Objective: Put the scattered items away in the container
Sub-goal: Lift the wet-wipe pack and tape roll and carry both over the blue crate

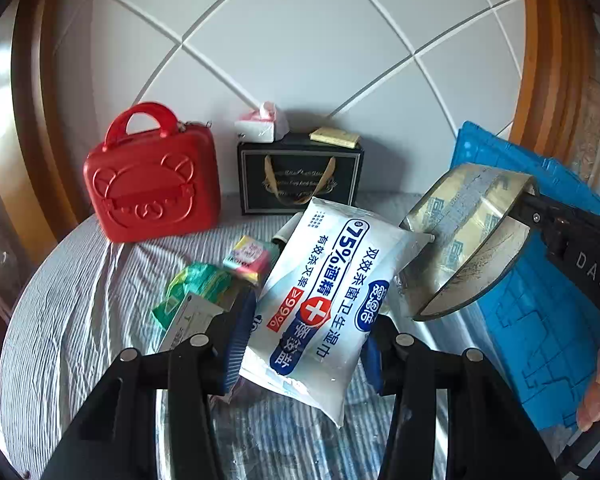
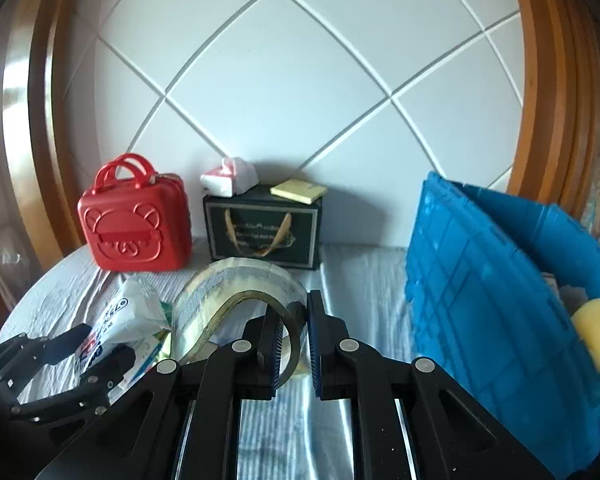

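My left gripper [image 1: 304,352] is shut on a white and blue pack of wet wipes [image 1: 328,292], held above the striped bedsheet [image 1: 80,312]. My right gripper [image 2: 294,344] is shut on the wall of a clear tape roll [image 2: 236,292], also lifted off the sheet. In the left wrist view the tape roll [image 1: 464,240] hangs from the right gripper [image 1: 518,208] in front of the blue crate [image 1: 540,320]. In the right wrist view the crate [image 2: 480,280] stands at the right. The left gripper [image 2: 100,350] and the wipes pack [image 2: 136,308] sit low on the left.
On the sheet lie a pink and yellow packet [image 1: 248,260], a green pack [image 1: 196,284] and a white box [image 1: 188,316]. At the back stand a red case [image 1: 152,184] and a black gift box [image 1: 300,176] bearing tissues [image 1: 260,122] and sticky notes [image 1: 334,136]. A yellow sponge [image 2: 592,320] lies in the crate.
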The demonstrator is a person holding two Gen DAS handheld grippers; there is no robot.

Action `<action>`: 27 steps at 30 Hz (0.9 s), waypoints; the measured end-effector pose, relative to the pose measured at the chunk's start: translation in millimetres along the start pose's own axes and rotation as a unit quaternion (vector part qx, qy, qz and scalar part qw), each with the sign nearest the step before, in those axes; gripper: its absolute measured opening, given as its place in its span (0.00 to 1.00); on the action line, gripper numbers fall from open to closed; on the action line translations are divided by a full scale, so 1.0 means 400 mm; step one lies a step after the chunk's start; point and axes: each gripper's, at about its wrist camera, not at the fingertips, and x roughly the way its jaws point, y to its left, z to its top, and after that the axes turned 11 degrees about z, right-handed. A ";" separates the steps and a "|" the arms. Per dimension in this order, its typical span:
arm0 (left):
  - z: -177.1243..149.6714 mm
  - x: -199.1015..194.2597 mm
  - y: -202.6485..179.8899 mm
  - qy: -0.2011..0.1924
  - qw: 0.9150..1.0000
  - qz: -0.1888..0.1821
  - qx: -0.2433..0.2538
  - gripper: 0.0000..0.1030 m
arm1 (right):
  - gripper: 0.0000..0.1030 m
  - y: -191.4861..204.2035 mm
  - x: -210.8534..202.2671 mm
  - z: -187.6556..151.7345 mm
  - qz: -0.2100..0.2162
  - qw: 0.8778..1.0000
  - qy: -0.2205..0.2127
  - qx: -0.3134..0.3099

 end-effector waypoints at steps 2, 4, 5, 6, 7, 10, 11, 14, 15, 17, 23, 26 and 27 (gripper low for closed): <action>0.032 -0.032 -0.029 -0.015 1.000 -0.007 0.006 0.46 | 0.11 -0.013 -0.047 0.027 -0.014 1.000 -0.013 -0.002; 0.063 -0.064 -0.060 -0.027 0.999 -0.017 0.009 0.46 | 0.11 -0.033 -0.096 0.052 -0.031 0.999 -0.028 -0.005; 0.077 -0.082 -0.078 -0.033 0.999 -0.023 0.011 0.46 | 0.11 -0.049 -0.122 0.065 -0.038 0.999 -0.035 -0.004; 0.090 -0.099 -0.097 -0.040 0.999 -0.027 0.014 0.46 | 0.11 -0.069 -0.151 0.081 -0.045 0.998 -0.043 -0.001; 0.103 -0.117 -0.119 -0.047 0.998 -0.030 0.017 0.46 | 0.11 -0.087 -0.173 0.091 -0.050 0.998 -0.048 0.001; 0.143 -0.170 -0.201 -0.069 0.996 -0.040 0.027 0.46 | 0.11 -0.155 -0.253 0.132 -0.070 0.995 -0.067 -0.001; 0.156 -0.188 -0.235 -0.075 0.996 -0.044 0.030 0.46 | 0.11 -0.185 -0.284 0.145 -0.081 0.994 -0.073 -0.006; 0.192 -0.236 -0.350 -0.085 0.994 -0.063 0.034 0.46 | 0.11 -0.286 -0.368 0.173 -0.105 0.991 -0.083 -0.020; 0.202 -0.255 -0.394 -0.087 0.993 -0.069 0.038 0.46 | 0.11 -0.328 -0.396 0.179 -0.111 0.990 -0.083 -0.023; 0.222 -0.294 -0.493 -0.090 0.992 -0.078 0.043 0.46 | 0.11 -0.422 -0.451 0.184 -0.131 0.987 -0.083 -0.035; 0.253 -0.367 -0.813 -0.076 0.989 -0.104 0.070 0.46 | 0.11 -0.697 -0.546 0.144 -0.168 0.983 -0.049 -0.057; 0.239 -0.353 -0.952 -0.042 0.988 -0.115 0.090 0.46 | 0.11 -0.822 -0.544 0.098 -0.180 0.982 -0.019 -0.052; 0.232 -0.343 -0.995 -0.027 0.988 -0.118 0.096 0.46 | 0.11 -0.864 -0.534 0.086 -0.181 0.982 -0.007 -0.044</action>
